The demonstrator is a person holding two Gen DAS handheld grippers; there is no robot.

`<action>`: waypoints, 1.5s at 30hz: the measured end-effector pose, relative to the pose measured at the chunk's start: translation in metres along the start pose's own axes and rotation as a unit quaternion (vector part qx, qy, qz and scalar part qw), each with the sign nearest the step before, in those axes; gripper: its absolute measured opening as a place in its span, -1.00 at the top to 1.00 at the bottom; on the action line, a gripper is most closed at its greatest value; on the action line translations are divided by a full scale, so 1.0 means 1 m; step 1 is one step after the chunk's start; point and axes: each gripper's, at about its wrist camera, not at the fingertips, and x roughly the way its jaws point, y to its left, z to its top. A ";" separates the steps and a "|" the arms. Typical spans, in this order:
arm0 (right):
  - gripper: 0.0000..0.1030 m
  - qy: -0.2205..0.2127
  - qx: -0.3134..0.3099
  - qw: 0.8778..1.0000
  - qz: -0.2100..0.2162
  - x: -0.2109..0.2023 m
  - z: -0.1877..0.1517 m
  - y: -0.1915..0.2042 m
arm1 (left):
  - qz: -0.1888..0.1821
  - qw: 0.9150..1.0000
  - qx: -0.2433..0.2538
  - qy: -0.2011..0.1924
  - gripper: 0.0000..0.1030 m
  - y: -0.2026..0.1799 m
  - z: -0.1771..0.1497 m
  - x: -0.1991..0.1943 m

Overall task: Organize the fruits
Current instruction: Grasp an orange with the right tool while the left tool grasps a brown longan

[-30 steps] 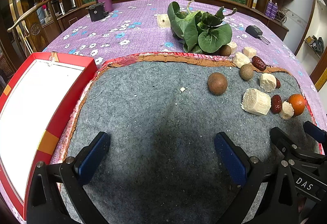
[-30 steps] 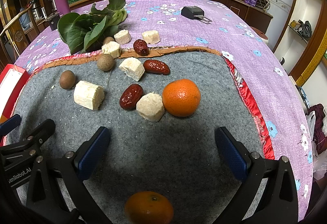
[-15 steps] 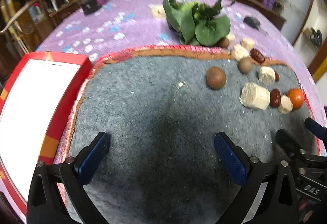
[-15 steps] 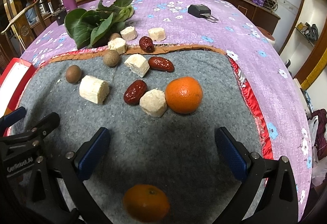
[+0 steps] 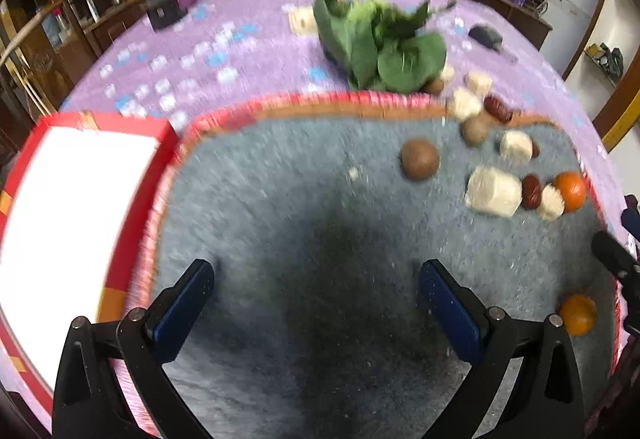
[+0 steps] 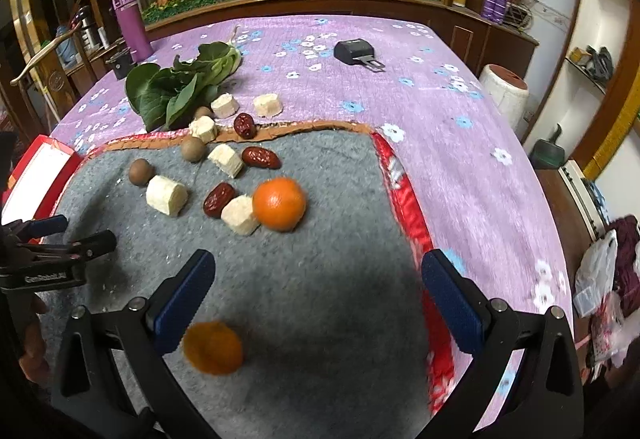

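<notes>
Tangerine (image 6: 213,347) near, beside left finger of wide, empty right tongs (image 6: 318,291); left tongs (image 5: 316,295) wide, empty over grey mat (image 5: 280,223). Risk: round fruit rolls if nudged off-centre.

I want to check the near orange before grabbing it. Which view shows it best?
The left wrist view: the near orange is whole and fairly sharp, far right on the grey mat. In the right wrist view it is larger but motion-blurred, near the right gripper.
</notes>
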 end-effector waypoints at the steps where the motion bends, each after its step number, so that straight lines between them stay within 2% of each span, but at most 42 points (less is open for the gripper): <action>1: -0.99 0.001 -0.006 1.000 0.001 0.003 0.003 0.000 | -0.001 1.000 0.002 -0.016 -0.98 0.001 0.004 -0.010; 5: -0.93 0.001 -0.017 1.000 0.015 0.008 0.010 0.001 | -0.040 0.998 0.025 -0.043 -0.99 0.002 0.020 -0.033; 9: -0.91 -0.005 -0.027 0.999 0.024 0.010 0.017 0.003 | -0.089 0.993 0.053 -0.049 -0.99 0.002 0.033 -0.037; 13: -0.69 0.007 -0.033 0.999 0.039 0.012 0.016 0.002 | -0.099 0.990 0.078 -0.055 -0.98 -0.006 0.032 -0.038; 16: -0.67 0.010 -0.015 0.998 0.063 -0.004 0.005 -0.004 | -0.130 0.982 0.120 -0.060 -0.98 -0.024 0.021 -0.043; 19: -0.67 0.015 -0.012 0.997 0.079 -0.019 -0.012 -0.001 | -0.140 0.975 0.162 -0.065 -0.96 -0.041 0.017 -0.042; 23: -0.65 0.028 -0.021 0.996 0.084 -0.026 -0.031 0.012 | -0.173 0.969 0.167 -0.055 -0.85 -0.037 0.031 -0.032; 29: -0.36 0.051 -0.032 0.995 0.082 -0.007 -0.040 0.032 | -0.180 0.962 0.202 -0.035 -0.72 -0.035 0.049 -0.016; 31: -0.35 0.055 -0.030 0.995 0.078 -0.003 -0.042 0.034 | -0.183 0.959 0.217 -0.027 -0.57 -0.041 0.053 -0.009; 33: -0.32 0.051 -0.037 0.996 0.070 -0.002 -0.041 0.036 | -0.185 0.955 0.230 -0.018 -0.30 -0.046 0.055 -0.001; 36: -0.15 0.047 -0.041 0.996 0.060 -0.001 -0.040 0.037 | -0.189 0.952 0.241 -0.008 -0.15 -0.050 0.055 0.006; 40: 0.00 0.042 -0.051 0.997 0.046 -0.001 -0.042 0.040 | -0.196 0.951 0.238 -0.007 -0.08 -0.048 0.058 0.010; 42: 0.04 0.039 -0.050 0.997 0.042 -0.001 -0.043 0.040 | -0.192 0.952 0.238 -0.008 0.05 -0.047 0.060 0.010; 45: 0.06 0.036 -0.051 0.997 0.038 -0.002 -0.043 0.040 | -0.192 0.952 0.237 -0.008 0.03 -0.040 0.061 0.005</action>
